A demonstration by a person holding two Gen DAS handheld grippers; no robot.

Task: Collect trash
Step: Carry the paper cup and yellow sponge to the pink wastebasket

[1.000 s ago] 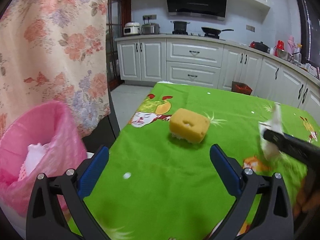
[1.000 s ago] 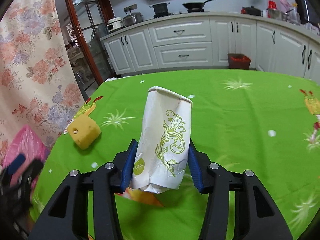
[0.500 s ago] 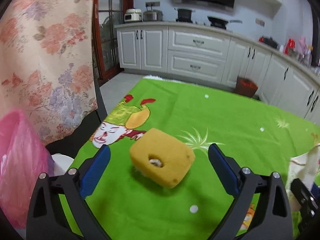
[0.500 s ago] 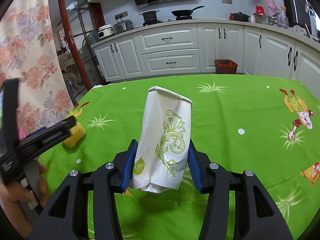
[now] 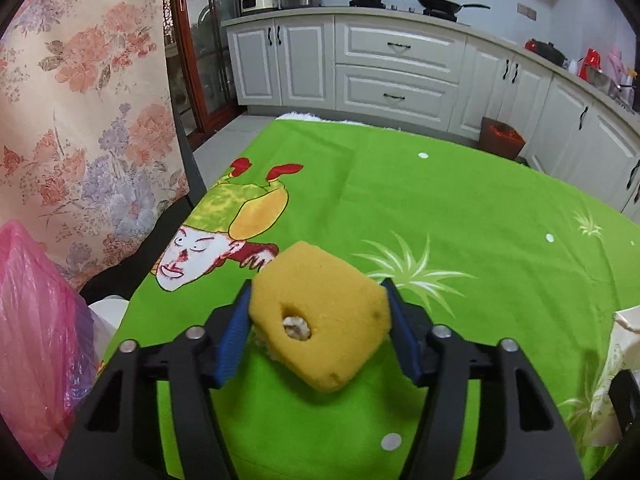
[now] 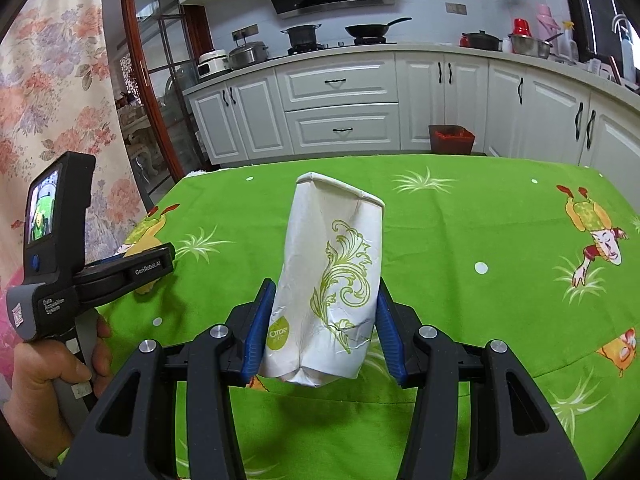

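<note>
Between the blue pads of the left gripper [image 5: 318, 330] sits a yellow sponge [image 5: 320, 320] w/ a hole in its face; jaws are closing on it, both pads touching its sides, so it's grasped. Sponge is tilted, over the near-left part of the green tablecloth [image 5: 460, 208], just this side of a printed cartoon figure [image 5: 224, 236]. At the left edge of that view, off the table, a pink plastic bag [image 5: 36, 336] lines a bin; behind it hangs a floral curtain [image 5: 80, 100].

Right gripper [image 6: 325, 332] is clenched on a white paper bag [image 6: 332, 276] w/ green scroll print, pads pressed to both sides near the bag's base, bag standing roughly upright, top edge folded. Whether its base rests on the cloth or hangs above it can't be told. From the right wrist view the left gripper shows at far left, held by the person's left hand [image 6: 52, 368], its small screen lit.

Beyond the table: white kitchen cabinets [image 6: 340, 92], a counter w/ pots and a wok [image 6: 372, 30], and a red bin [image 6: 451, 138] on the floor.
</note>
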